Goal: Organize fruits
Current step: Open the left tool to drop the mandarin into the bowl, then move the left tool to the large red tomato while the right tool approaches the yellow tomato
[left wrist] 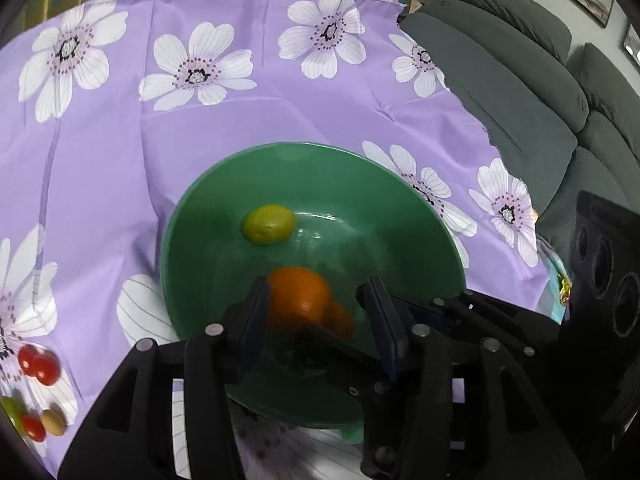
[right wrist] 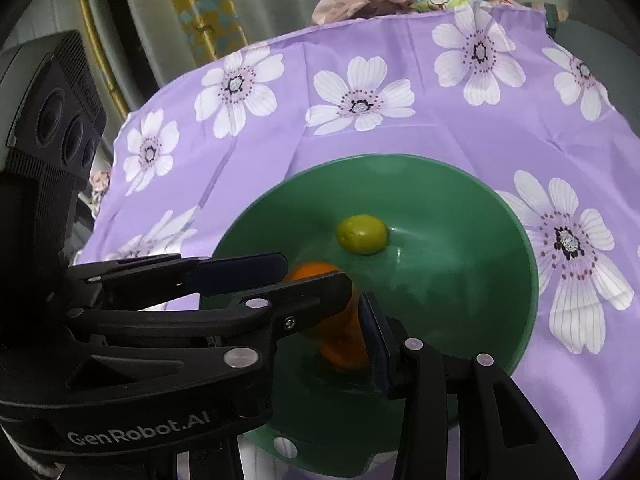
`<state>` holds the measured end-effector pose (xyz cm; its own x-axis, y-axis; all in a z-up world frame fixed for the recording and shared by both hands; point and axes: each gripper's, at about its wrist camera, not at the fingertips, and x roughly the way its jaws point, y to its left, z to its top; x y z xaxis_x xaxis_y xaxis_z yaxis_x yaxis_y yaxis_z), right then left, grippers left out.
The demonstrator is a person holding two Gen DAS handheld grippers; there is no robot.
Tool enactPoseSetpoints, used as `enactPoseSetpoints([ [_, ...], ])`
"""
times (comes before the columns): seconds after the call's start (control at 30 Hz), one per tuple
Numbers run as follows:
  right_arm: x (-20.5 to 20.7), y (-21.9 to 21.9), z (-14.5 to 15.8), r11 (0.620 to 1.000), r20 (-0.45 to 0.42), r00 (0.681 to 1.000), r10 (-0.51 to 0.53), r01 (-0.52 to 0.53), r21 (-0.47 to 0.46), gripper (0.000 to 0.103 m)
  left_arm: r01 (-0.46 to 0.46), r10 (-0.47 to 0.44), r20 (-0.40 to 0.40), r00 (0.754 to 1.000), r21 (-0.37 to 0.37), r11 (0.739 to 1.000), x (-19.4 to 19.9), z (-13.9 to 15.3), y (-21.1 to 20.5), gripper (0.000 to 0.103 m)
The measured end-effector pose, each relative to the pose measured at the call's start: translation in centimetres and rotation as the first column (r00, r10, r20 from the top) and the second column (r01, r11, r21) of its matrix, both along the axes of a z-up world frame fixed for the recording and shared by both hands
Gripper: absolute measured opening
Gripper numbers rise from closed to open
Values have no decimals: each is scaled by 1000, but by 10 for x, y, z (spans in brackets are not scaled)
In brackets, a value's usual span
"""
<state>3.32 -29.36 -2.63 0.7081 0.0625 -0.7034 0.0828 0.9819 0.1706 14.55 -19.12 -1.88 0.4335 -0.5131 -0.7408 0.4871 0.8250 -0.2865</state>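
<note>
Both grippers over the green bowl (left wrist: 420, 208)

We see the left gripper (left wrist: 320, 304) spread around the orange (left wrist: 300, 296), right pad clear; right gripper (right wrist: 352, 320) unclear. A lime (left wrist: 268, 224) lies farther in.

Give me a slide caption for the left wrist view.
Left gripper open around an orange over a green bowl holding a lime, on a purple floral tablecloth.
</note>
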Motion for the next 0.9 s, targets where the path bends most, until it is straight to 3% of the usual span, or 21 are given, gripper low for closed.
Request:
enactPoseSetpoints([
  [0.23,-7,5,7,1000,6,1000,-6,7,-29,45,-39,35,68,997,45,998,-16,12,13,60],
  [0.53,-26,10,27,1000,61,998,-7,8,-26,45,-188,175,140,975,83,979,-43,33,79,63],
  [0.9,-37,60,40,986,95,982,166,-163,-34,45,-465,460,72,885,185,866,-77,7,202,63],
])
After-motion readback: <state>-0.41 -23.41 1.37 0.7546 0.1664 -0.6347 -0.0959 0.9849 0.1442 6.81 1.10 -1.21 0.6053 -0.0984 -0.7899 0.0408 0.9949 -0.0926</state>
